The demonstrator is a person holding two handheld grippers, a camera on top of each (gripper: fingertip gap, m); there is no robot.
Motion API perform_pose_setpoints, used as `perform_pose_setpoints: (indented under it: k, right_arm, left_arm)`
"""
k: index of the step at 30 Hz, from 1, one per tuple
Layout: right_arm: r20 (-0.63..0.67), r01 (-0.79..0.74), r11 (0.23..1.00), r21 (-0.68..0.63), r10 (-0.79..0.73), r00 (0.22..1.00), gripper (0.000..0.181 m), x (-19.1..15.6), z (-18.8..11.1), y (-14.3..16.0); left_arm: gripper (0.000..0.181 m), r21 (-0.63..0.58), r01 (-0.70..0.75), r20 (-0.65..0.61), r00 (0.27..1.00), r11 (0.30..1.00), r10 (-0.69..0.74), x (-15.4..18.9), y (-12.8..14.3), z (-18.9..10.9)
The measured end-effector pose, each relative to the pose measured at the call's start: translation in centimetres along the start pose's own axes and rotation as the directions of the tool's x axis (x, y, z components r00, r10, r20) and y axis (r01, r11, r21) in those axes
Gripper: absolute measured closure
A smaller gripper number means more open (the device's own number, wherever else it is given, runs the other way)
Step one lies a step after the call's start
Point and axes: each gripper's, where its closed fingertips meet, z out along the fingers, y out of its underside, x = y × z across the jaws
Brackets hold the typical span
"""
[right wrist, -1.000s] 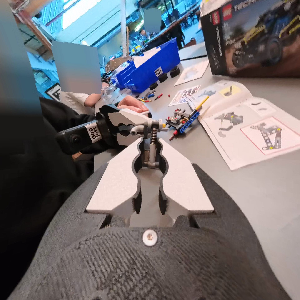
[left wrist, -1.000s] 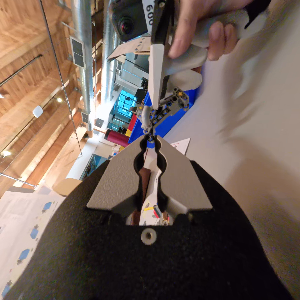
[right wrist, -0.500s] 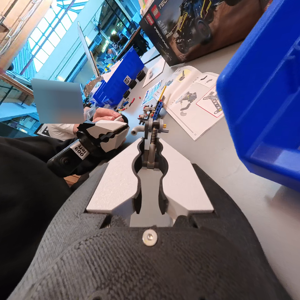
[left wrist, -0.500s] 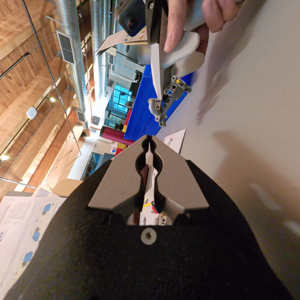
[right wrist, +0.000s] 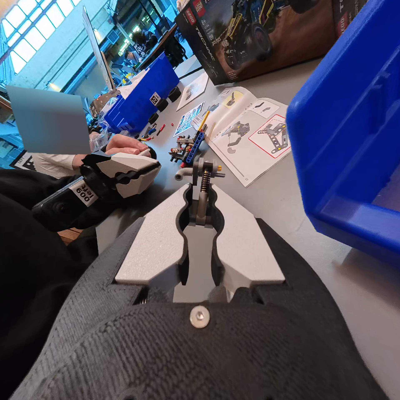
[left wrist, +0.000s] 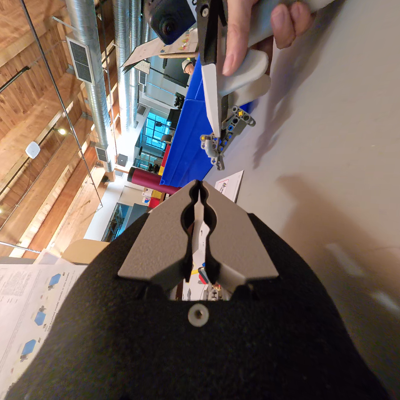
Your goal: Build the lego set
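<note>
The grey sub-assembly [right wrist: 202, 179] is clamped in the right gripper [right wrist: 200, 194] fingers, clear of the worktop [right wrist: 270, 194], apparently for inspection, while the left gripper [left wrist: 198, 184] fingers are closed on nothing.

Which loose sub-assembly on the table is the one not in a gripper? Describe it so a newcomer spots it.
Start at the open instruction booklet on the grey table. Just off its left edge lies a small partial build, apart from the right gripper. It alone has a blue holed beam with a yellow-and-black rod leaning over the page.
</note>
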Motion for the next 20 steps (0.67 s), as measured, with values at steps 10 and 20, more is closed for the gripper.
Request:
perform_pose_setpoints:
  k: [10, 20]
  right_arm:
    - [-0.048, 0.022, 0.999, -0.046, -0.025, 0.999, 0.17, 0.4, 0.7, 0.6]
    - [-0.092, 0.044, 0.992, -0.121, -0.056, 0.994, 0.17, 0.8, 1.4, 1.6]
  left_arm:
    - [0.181, 0.026, -0.027, -0.03, 0.999, 0.999, 0.028, 0.7, -0.5, -0.1]
    - [0.181, 0.048, -0.045, -0.059, 0.997, 0.998, 0.048, 1.3, -0.9, -0.2]
